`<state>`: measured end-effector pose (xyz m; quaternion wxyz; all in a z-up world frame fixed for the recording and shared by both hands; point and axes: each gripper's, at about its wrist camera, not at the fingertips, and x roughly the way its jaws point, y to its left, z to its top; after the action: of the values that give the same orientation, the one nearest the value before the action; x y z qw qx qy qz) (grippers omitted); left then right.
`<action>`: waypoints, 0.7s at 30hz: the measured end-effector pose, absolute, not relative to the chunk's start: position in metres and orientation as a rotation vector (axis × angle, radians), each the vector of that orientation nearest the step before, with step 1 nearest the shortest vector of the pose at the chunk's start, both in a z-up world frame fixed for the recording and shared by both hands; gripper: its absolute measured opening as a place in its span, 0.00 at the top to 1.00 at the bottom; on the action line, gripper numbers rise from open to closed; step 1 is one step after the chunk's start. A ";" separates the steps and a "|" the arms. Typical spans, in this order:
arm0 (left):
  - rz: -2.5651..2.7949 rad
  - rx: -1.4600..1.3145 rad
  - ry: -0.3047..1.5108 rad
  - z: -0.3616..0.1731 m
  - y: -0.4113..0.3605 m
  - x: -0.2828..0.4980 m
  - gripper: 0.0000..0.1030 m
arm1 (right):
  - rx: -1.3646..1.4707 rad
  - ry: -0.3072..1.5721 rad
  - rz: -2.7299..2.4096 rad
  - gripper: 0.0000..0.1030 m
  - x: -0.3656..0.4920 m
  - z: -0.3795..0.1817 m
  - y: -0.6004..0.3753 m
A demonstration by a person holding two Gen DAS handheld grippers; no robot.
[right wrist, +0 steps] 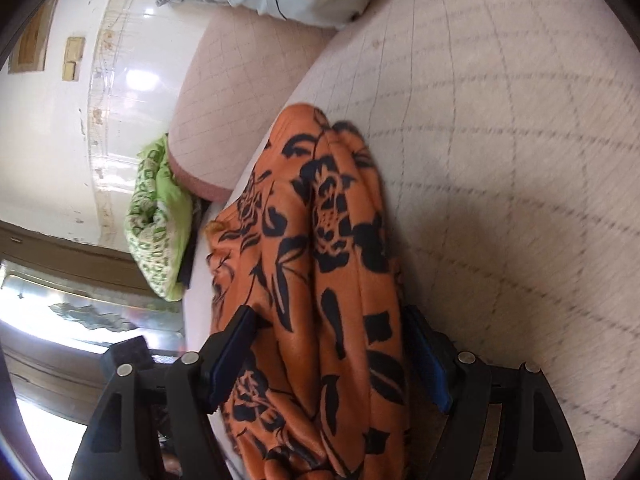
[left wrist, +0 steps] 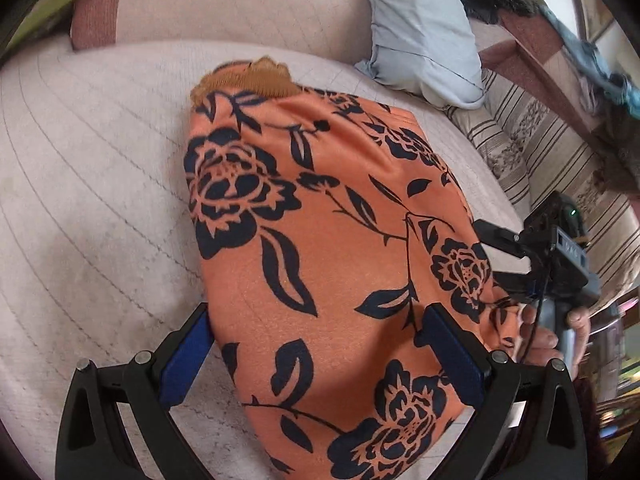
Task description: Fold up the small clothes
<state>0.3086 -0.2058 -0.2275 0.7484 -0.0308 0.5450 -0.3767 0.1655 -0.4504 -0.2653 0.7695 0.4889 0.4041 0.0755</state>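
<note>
Blue-padded left tongs stand wide apart, with the near end of the orange floral garment lying between and over their fingers; nothing shows the pads pressing the cloth. From these tongs the garment's long axis runs straight ahead and away, ending at a mustard-brown ribbed band at the far end. It rests on the quilted bed cover.

Off to the right, the right tongs sit at the garment's side edge, gripped by the person's hand. In their own view the right tongs are also spread, with bunched folds of the garment draped through the gap and stretching forward. Both tongs touch the cloth, so neither is clearly nearer.

Farther off lie a pale blue pillow and a green patterned bundle. No containers are in sight.
</note>
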 end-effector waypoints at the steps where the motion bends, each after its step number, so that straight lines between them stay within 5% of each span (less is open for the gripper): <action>1: -0.830 -0.084 1.198 -0.228 -0.205 0.309 0.02 | 1.065 0.885 0.181 0.25 0.166 -0.266 -0.449; 13: -0.830 -0.049 1.175 -0.236 -0.221 0.302 0.05 | 1.010 0.912 0.275 0.24 0.174 -0.271 -0.413; 19: -0.800 -0.048 1.131 -0.231 -0.219 0.301 0.30 | 0.971 0.907 0.267 0.38 0.178 -0.262 -0.395; 21: -0.786 -0.041 1.113 -0.228 -0.219 0.300 0.46 | 0.941 0.904 0.253 0.45 0.180 -0.256 -0.390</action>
<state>0.2999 -0.2194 -0.2282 0.7767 -0.0189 0.5142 -0.3632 0.1797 -0.3900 -0.2562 0.7872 0.4366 0.4194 0.1175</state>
